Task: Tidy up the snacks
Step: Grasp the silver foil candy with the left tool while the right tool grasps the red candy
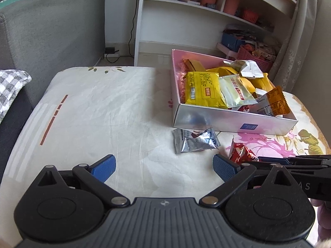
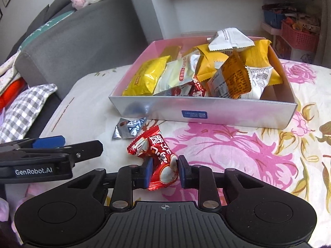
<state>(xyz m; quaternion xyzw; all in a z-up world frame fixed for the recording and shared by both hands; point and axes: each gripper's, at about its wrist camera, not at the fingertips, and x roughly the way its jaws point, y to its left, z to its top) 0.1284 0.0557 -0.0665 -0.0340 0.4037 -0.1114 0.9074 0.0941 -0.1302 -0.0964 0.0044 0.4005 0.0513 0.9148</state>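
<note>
Right gripper (image 2: pixel 164 172) pinches red candy (image 2: pixel 157 155) — beside box (image 2: pixel 206 113)

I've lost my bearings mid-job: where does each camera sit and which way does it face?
Left wrist: on the left gripper, open, angled down at the floral cloth; right gripper's fingers enter at right.
Right wrist: on the right gripper, pads pressing the red candy packet; left gripper shows at left.
Shared: snack box, silver packet, red candy packet.

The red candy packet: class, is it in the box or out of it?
Out. The red candy packet lies on the floral cloth before the box.
</note>
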